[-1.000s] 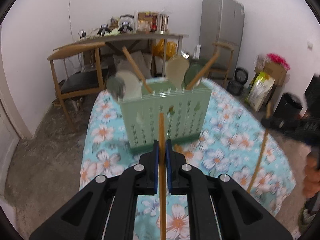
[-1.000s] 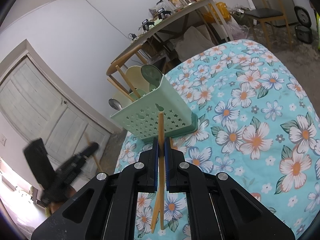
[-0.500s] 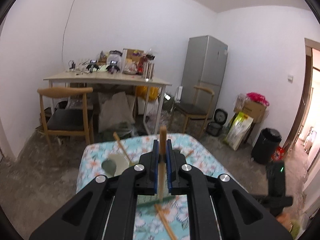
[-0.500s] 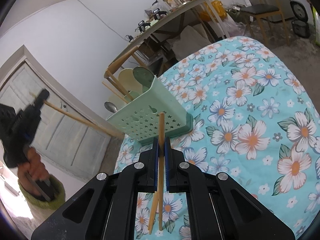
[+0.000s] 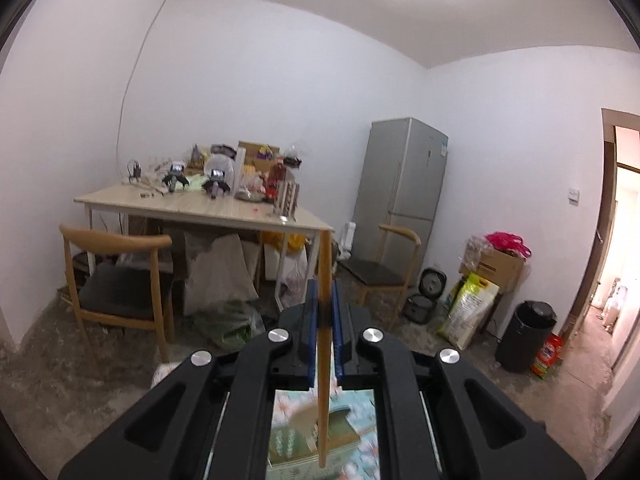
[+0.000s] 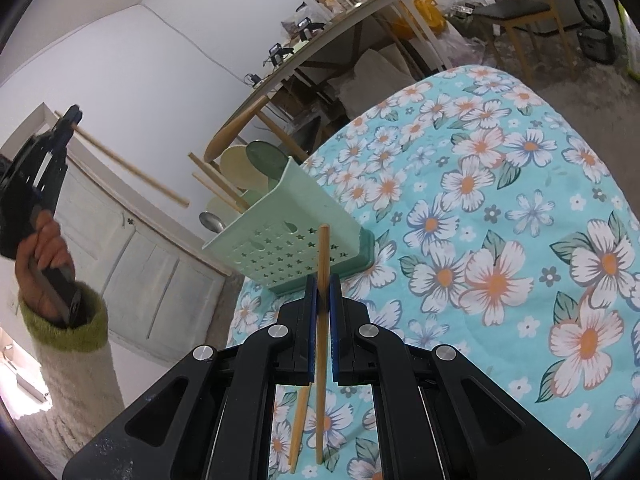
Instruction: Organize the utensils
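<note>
My left gripper (image 5: 323, 292) is shut on a wooden chopstick (image 5: 325, 344), held high over the table; the right wrist view shows the same left gripper (image 6: 74, 114) raised at upper left with its chopstick (image 6: 132, 170) slanting down toward the holder. The green utensil holder (image 6: 296, 236) stands on the floral tablecloth (image 6: 500, 240), with spoons and chopsticks in it; its top (image 5: 320, 436) shows blurred below the left jaws. My right gripper (image 6: 322, 284) is shut on another chopstick (image 6: 322, 320), just in front of the holder. A loose chopstick (image 6: 299, 428) lies on the cloth beneath it.
A hand in a green-cuffed sleeve (image 6: 64, 320) holds the left gripper. Beyond the table stand a wooden desk (image 5: 200, 208) with clutter, two chairs (image 5: 116, 276), a fridge (image 5: 400, 184), a black bin (image 5: 524, 336) and boxes. White doors (image 6: 140, 256) are at the left.
My left gripper has risen well above the holder with its chopstick, and its view now faces the room. The right gripper has stayed put in front of the holder.
</note>
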Available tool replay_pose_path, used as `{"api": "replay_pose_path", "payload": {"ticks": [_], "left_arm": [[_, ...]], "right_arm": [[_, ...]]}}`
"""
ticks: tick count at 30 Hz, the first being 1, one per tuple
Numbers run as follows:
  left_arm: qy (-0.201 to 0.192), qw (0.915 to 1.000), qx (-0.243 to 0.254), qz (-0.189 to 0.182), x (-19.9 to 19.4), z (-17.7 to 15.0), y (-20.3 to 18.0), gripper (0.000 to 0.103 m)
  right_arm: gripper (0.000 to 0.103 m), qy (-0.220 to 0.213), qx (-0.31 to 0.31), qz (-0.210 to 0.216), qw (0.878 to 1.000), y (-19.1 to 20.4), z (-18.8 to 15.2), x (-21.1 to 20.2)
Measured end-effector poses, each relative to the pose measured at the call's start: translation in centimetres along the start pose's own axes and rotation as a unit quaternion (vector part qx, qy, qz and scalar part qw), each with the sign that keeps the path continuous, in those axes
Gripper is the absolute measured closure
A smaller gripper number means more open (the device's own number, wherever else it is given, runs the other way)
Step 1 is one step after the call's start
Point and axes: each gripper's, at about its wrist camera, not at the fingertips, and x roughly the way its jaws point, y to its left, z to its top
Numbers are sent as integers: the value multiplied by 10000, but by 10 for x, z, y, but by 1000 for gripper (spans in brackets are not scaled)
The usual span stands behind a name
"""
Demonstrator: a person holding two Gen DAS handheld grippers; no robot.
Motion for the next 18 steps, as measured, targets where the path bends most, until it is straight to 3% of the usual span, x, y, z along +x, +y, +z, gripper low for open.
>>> {"api": "replay_pose_path", "payload": {"ticks": [6,18], "left_arm": [[-57,9992,88,378,37,-6,8,97],[189,9975,-67,678,90,-46,28,97]], "right_arm": [[99,23,132,-34,9999,-14,3,3],[98,84,270,-84,9996,-30,10,10]]}}
